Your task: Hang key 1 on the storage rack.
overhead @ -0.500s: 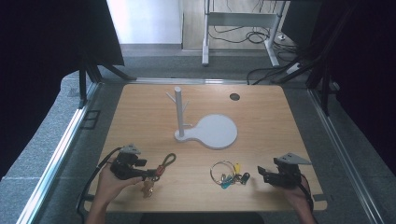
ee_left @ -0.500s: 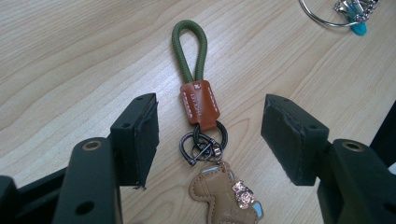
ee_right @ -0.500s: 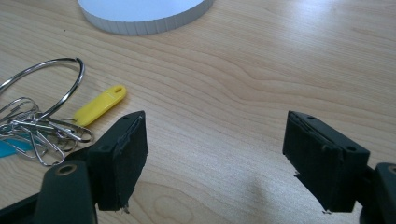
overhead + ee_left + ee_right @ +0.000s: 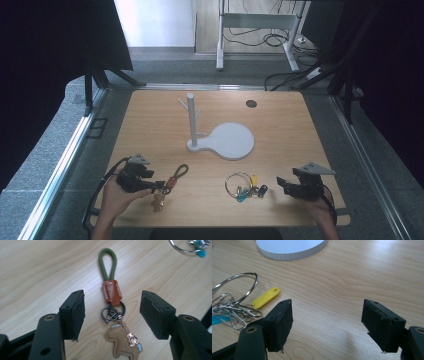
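Straddling the green-loop keychain (image 4: pixel 112 312) near the bench's (image 4: pixel 280 130) front-left corner, the left claw (image 4: pixel 112 315) stood apart and, closing, could have pinched only its loose ring and dropped it.

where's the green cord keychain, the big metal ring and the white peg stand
green cord keychain (image 4: pixel 113 291), left gripper view, on its brown leather tag.
big metal ring (image 4: pixel 238 176), high view, on the far arc of the ring.
white peg stand (image 4: pixel 190 120), high view, on the upright post.
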A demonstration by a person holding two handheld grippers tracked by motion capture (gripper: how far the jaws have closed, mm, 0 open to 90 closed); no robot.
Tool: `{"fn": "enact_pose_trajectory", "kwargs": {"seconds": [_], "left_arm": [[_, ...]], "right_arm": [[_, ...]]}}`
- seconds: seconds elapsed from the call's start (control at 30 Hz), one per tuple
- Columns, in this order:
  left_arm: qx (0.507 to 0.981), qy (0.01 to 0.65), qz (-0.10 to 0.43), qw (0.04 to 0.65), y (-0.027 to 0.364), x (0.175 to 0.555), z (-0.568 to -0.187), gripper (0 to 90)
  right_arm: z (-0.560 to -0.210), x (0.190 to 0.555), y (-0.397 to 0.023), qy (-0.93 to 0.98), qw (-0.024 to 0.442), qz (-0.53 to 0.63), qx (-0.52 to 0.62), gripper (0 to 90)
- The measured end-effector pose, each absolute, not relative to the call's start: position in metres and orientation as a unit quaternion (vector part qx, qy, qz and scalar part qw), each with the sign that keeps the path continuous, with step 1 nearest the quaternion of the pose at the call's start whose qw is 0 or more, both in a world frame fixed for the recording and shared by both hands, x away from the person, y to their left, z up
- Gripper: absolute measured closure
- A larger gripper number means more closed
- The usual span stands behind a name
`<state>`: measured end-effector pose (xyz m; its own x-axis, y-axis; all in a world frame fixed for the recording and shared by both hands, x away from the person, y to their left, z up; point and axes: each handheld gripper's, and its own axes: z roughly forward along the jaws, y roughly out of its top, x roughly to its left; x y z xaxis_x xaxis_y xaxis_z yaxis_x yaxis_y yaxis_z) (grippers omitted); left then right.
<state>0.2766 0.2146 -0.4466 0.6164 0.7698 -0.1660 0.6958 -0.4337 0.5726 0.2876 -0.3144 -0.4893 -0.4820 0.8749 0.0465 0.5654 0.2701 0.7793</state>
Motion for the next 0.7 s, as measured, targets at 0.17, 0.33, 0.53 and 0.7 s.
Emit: {"fn": "enact_pose_trajectory", "kwargs": {"seconds": [0.17, 0.33, 0.53, 0.7], "left_arm": [[0.847, 0.432, 0.073, 0.302, 0.209, 0.264, -0.435, 37.1], [0.851, 0.434, 0.068, 0.287, 0.206, 0.268, -0.435, 35.9], [0.866, 0.432, 0.048, 0.248, 0.193, 0.279, -0.442, 36.3], [0.869, 0.436, 0.052, 0.226, 0.18, 0.287, -0.445, 37.0]], "right_arm": [[-0.488, 0.288, -0.31, 0.78, 0.208, 0.375, 0.456, 25.9], [-0.485, 0.287, -0.309, 0.78, 0.208, 0.38, 0.453, 26.0], [-0.486, 0.288, -0.312, 0.778, 0.209, 0.379, 0.455, 26.2], [-0.486, 0.288, -0.311, 0.779, 0.208, 0.378, 0.455, 26.6]]}}
